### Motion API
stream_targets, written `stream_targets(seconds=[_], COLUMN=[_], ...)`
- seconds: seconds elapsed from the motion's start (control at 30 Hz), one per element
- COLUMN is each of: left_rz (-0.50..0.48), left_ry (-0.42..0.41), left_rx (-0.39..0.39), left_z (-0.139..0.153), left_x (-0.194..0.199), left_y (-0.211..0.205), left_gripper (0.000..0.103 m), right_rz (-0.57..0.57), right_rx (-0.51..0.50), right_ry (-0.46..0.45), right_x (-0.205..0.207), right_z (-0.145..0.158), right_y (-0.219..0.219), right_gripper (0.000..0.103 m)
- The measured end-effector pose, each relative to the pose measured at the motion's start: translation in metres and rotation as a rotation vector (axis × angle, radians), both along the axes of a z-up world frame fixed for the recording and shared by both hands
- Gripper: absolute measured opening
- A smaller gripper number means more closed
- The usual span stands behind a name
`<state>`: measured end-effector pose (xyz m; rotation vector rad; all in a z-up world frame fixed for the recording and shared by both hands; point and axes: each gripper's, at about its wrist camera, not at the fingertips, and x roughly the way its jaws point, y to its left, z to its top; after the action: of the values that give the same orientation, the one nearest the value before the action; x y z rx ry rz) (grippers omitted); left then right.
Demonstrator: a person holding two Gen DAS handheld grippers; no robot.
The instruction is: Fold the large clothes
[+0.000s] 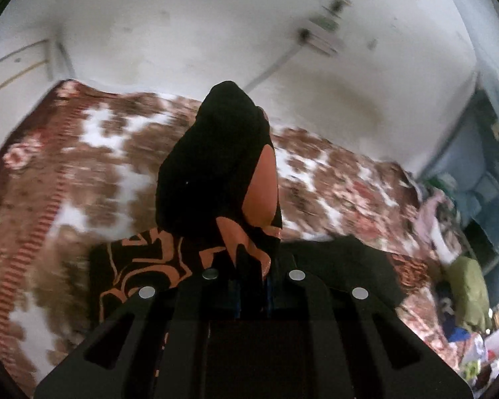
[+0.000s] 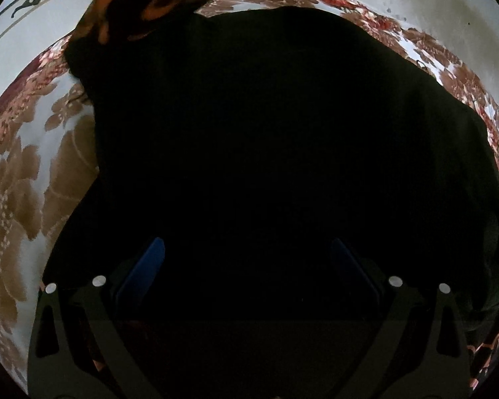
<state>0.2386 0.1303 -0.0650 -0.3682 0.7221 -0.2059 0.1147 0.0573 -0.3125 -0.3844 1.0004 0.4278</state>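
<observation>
I am pinching a bunch of the black-and-orange garment (image 1: 216,166) with my left gripper (image 1: 251,266); its 2 fingers are drawn tight together on the cloth, and the fabric is rising from them in a peak in front of the lens. The rest of the garment is lying on the floral bedspread (image 1: 83,166), which I am taking as my landmark: the patterned orange part is spreading just to the left of the fingers, and a plain black part is lying to their right, both resting on the bedspread. Beyond the bedspread's far edge a white wall (image 1: 216,33) is standing, and off its right end a heap of other clothes (image 1: 462,286) is showing.

My right gripper (image 2: 248,266) is hovering low over the garment's black side (image 2: 266,133), its 2 blue-padded fingers (image 2: 143,272) spread wide apart and gripping nothing. The bedspread (image 2: 16,183) is framing the dark cloth on the left and along the top.
</observation>
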Motion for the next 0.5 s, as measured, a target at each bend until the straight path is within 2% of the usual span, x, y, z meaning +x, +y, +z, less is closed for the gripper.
stream_targets(seconds=[0.07,0.27,0.4,0.5], left_rz=[-0.051,-0.197,-0.241,-0.251], left_ry=[0.009,0.009,0.031,0.099], left_rx=[0.020,0.177,0.157,0.160], left_z=[0.002,-0.007,-0.032,-0.065], left_x=[0.007,0.015,0.021,0.026], left_y=[-0.039,-0.167,-0.222,-0.259], left_gripper=[0.008,0.009,0.009,0.009], right_rz=[0.003,0.028,0.067,0.138], right_rx=[0.006,0.017,0.018,0.038], right_ry=[-0.002,0.001,0.007,0.010], right_x=[0.000,-0.002,-0.003,-0.002], right_z=[0.000,0.000,0.000,0.001], right_y=[-0.002,-0.003,-0.006,-0.016], right_gripper=[0.098,0.098,0.098,0.098])
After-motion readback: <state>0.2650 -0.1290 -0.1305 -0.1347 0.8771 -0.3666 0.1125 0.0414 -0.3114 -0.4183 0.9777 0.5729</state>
